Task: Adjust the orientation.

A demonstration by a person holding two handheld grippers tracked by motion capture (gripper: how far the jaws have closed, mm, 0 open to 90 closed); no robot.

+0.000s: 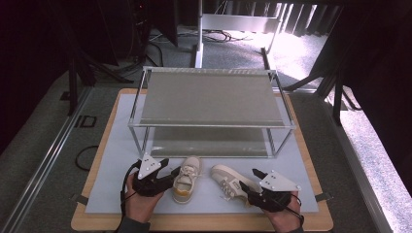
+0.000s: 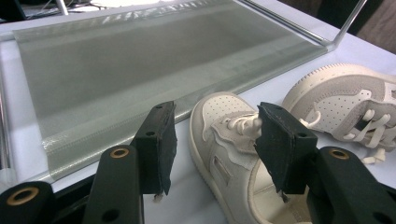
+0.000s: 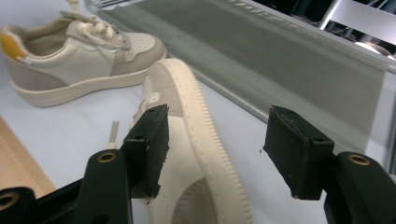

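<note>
Two cream and grey sneakers lie on the white mat in front of a metal rack. The left shoe point(image 1: 187, 178) stands upright and has a yellow heel. My left gripper point(image 1: 170, 170) is open at its left side; in the left gripper view the shoe point(image 2: 224, 135) sits between the spread jaws of the gripper point(image 2: 217, 144). The right shoe point(image 1: 228, 180) lies tipped on its side. My right gripper point(image 1: 248, 178) is open at its heel end, and the ribbed sole point(image 3: 196, 154) runs between the jaws of the gripper point(image 3: 217, 149).
A two-shelf metal rack point(image 1: 211, 97) stands just behind the shoes, its lower mesh shelf point(image 2: 140, 60) near mat level. The mat lies on a wooden board point(image 1: 204, 224). The other shoe appears in each gripper view point(image 2: 345, 100) point(image 3: 79, 56).
</note>
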